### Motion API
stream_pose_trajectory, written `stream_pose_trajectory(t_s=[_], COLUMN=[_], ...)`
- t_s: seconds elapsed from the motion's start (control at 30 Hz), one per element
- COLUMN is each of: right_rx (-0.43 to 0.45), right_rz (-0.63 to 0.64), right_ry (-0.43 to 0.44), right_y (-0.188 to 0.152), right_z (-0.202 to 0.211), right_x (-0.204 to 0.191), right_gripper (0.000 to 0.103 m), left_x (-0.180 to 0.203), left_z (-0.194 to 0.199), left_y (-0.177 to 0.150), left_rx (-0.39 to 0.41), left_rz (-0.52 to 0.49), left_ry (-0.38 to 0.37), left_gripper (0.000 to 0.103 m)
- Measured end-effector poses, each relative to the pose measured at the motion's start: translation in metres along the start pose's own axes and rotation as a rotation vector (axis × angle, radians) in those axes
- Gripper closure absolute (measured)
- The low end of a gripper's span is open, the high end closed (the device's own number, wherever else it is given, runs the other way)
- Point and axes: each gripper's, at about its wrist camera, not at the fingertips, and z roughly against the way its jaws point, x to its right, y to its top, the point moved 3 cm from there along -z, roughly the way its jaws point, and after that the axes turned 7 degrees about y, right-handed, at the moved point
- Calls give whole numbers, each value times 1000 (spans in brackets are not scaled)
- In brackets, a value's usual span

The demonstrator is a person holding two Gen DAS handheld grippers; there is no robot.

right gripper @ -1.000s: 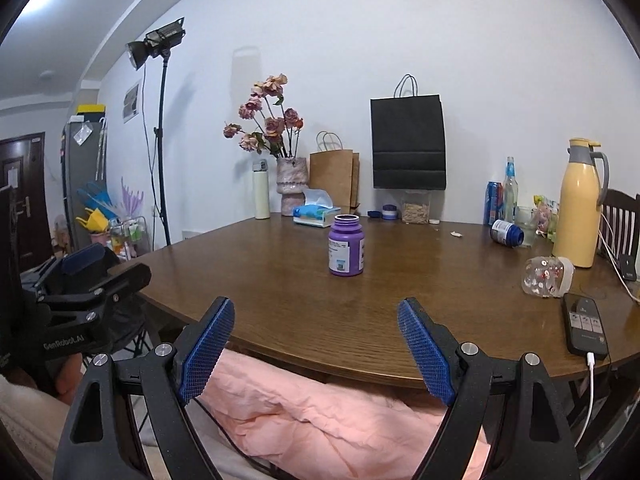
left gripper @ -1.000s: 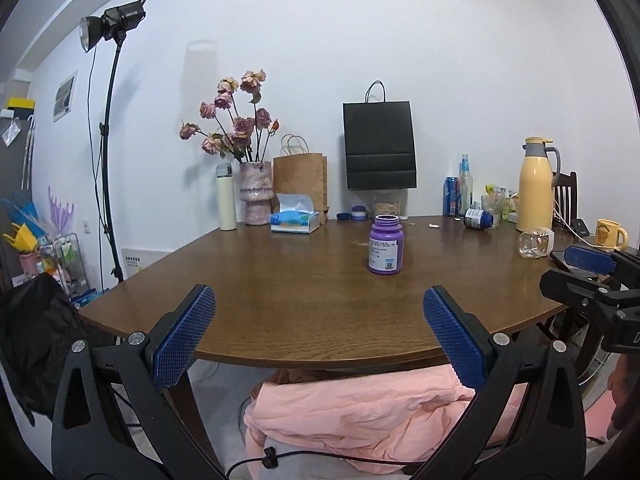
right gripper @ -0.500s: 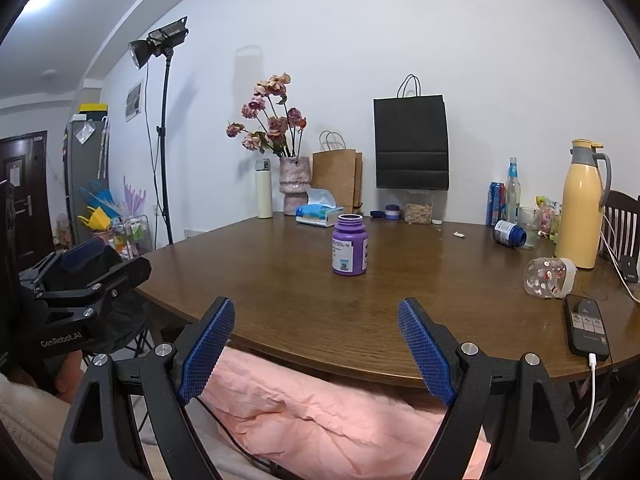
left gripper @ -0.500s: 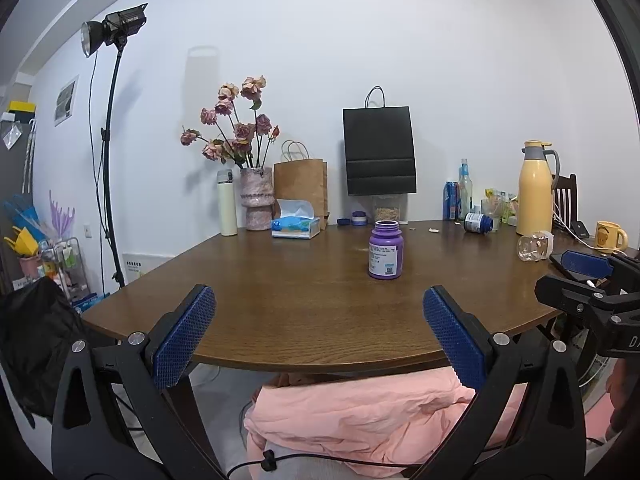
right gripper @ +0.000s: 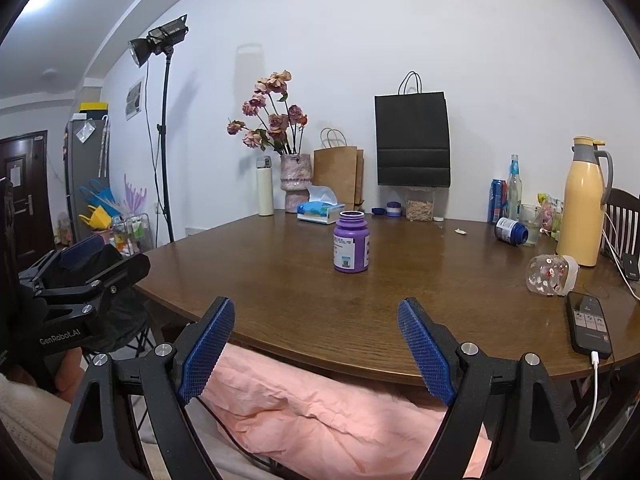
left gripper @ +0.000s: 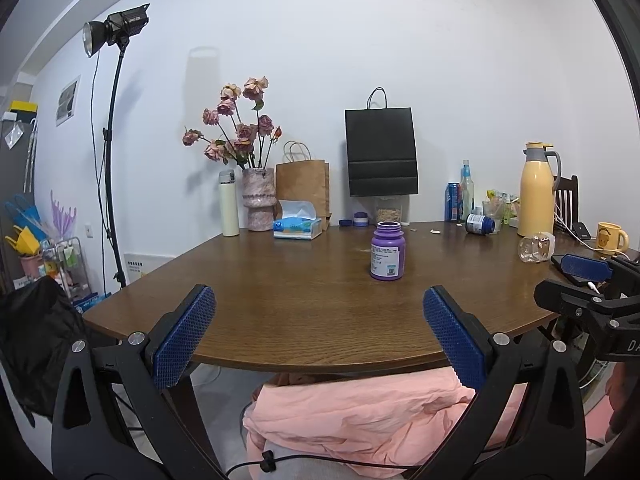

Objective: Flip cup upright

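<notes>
Both grippers, left gripper (left gripper: 318, 334) and right gripper (right gripper: 316, 346), hang wide open and empty before the table's (right gripper: 360, 320) near edge. The glass cup (right gripper: 551, 275) lies on its side far right, beside the phone (right gripper: 590, 328); its pattern is blurred.

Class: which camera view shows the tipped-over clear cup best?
The right wrist view: the clear cup lies on its side, large, its red pattern visible, beside the phone. The left wrist view shows it smaller, near the right edge.
</notes>
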Motion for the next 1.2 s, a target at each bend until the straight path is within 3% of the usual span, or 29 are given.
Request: stream_pose_trajectory(t_s=[1.2], right_rx=[-8], right_rz=[-2], right_ry=[7], right_y=[-3], right_z=[-4], right_x=[2], right_gripper=[15], left_x=[1], left_z=[3], left_y=[2], left_rx=[9], left_rz=[-1], left_ry=[5], left_gripper=[0])
